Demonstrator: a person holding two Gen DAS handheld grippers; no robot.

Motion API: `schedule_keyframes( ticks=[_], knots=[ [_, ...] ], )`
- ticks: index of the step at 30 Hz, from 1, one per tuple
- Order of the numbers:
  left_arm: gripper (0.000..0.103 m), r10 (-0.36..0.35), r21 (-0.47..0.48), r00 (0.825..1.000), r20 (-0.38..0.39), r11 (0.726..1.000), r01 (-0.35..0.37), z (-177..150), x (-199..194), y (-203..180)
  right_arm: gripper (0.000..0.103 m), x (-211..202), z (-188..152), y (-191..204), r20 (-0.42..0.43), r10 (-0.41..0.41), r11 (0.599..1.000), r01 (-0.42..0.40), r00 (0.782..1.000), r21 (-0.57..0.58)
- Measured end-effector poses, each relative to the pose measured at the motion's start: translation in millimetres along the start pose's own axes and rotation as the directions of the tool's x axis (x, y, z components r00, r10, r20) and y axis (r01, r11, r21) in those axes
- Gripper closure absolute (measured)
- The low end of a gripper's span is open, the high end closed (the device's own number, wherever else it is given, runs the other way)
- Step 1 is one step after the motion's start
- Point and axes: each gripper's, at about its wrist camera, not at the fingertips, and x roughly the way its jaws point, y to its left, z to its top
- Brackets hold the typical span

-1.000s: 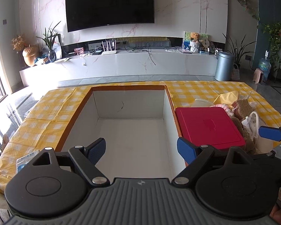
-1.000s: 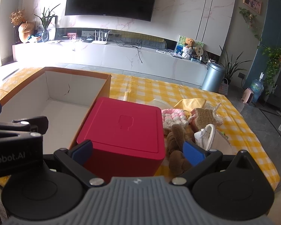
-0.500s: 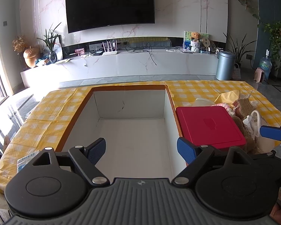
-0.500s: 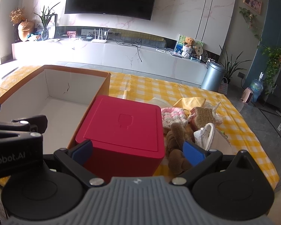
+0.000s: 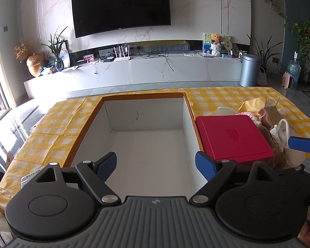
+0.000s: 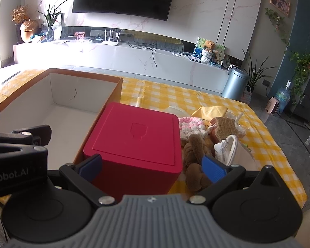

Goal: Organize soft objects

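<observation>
A large open cardboard box [image 5: 146, 144] with white inner walls sits on the yellow checked table; nothing lies in it. My left gripper [image 5: 156, 164] hovers open over its near end. To the right of the box stands a red lidded box [image 6: 134, 140] [image 5: 231, 138]. My right gripper [image 6: 152, 166] is open, its fingers straddling the red box's near side. Right of that lies a pile of soft things: a brown plush toy [image 6: 194, 157], a pink-and-white crocheted piece [image 6: 191, 127], a tan knitted item [image 6: 224, 128], a yellow cloth [image 6: 211, 111] and a white bag [image 6: 227, 148].
The yellow checked tablecloth [image 5: 51, 128] covers the table around the box. A small printed packet [image 5: 30, 177] lies at the table's near left corner. Beyond the table are a white TV bench, a grey bin [image 5: 249, 69] and potted plants.
Both views have shifted only slightly; the grippers stay open and the objects on the table have not moved.
</observation>
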Motion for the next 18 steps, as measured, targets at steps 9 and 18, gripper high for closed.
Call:
schedule_keyframes(
  ticks=[9,18],
  knots=[
    [0.002,-0.009,-0.010,1.000,-0.015,1.000,0.009,-0.1,1.1,3.1,0.003,0.6,0.9,0.1,-0.004,0.002,1.000,-0.002,1.000,0.001],
    [0.002,-0.019,0.006,1.000,0.001,1.000,0.019,1.4,-3.6,-1.3,0.002,-1.7,-0.3,-5.2,0.005,0.011,1.000,-0.011,1.000,0.014]
  ],
)
